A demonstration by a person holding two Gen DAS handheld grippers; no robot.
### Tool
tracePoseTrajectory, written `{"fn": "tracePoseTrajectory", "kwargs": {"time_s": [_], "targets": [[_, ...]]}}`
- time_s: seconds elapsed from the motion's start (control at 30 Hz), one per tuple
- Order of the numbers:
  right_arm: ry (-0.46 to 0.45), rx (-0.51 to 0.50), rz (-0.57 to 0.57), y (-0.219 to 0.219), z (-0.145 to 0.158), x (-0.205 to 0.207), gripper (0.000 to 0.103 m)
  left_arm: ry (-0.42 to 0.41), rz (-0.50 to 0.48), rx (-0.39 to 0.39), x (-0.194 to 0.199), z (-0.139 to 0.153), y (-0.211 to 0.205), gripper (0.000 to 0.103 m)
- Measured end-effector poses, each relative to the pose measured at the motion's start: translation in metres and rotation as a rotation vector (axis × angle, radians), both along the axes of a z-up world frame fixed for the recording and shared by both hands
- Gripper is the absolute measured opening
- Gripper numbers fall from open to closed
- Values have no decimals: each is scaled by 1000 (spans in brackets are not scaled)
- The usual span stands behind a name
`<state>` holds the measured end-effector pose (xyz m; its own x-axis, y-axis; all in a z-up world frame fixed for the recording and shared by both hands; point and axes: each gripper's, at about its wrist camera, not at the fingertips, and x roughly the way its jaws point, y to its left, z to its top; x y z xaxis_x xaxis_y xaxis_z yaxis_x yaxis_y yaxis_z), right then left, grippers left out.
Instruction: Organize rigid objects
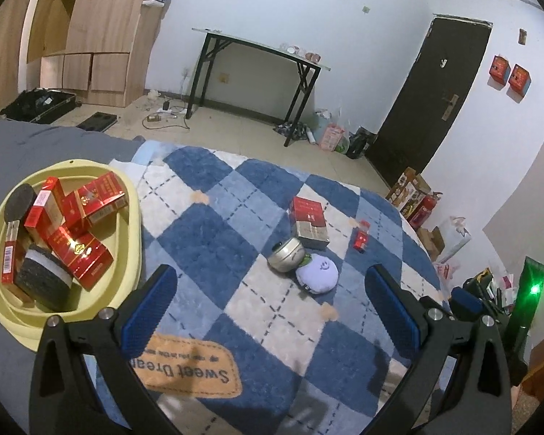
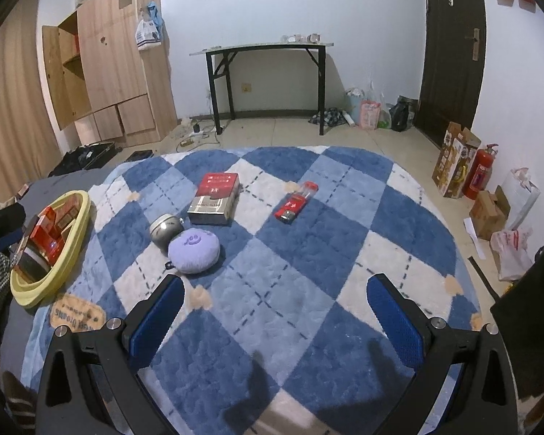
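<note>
A yellow basin (image 1: 127,195) (image 2: 74,224) at the left holds several red boxes (image 1: 90,199) and two dark round sponges (image 1: 43,282). On the blue checked blanket (image 1: 235,308) lie a red-and-grey box (image 1: 308,223) (image 2: 215,197), a small red pack (image 1: 361,240) (image 2: 295,206), a silver round tin (image 1: 285,254) (image 2: 165,230) and a purple round cushion (image 1: 316,277) (image 2: 194,250). My left gripper (image 1: 272,311) is open and empty above the blanket, short of the tin. My right gripper (image 2: 273,319) is open and empty, nearer than the cushion.
The blanket covers a bed with grey sheet (image 1: 25,145). Beyond it are a black-legged table (image 2: 264,50), a wooden wardrobe (image 2: 108,54), a dark door (image 2: 449,47), a fire extinguisher (image 2: 478,172) and cardboard boxes (image 2: 487,210) on the floor.
</note>
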<state>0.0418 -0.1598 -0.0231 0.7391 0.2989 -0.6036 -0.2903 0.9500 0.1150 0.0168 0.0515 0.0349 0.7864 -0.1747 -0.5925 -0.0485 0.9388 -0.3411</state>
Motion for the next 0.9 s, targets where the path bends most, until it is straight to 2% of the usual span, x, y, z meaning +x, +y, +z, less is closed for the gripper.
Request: {"fn": "tracePoseTrajectory", "kwargs": {"time_s": [0.17, 0.9], "targets": [[6, -22, 15, 6, -5, 5, 103, 1, 9, -28, 2, -1, 5, 103], [16, -13, 24, 10, -8, 9, 103, -19, 27, -29, 3, -1, 11, 103]]}}
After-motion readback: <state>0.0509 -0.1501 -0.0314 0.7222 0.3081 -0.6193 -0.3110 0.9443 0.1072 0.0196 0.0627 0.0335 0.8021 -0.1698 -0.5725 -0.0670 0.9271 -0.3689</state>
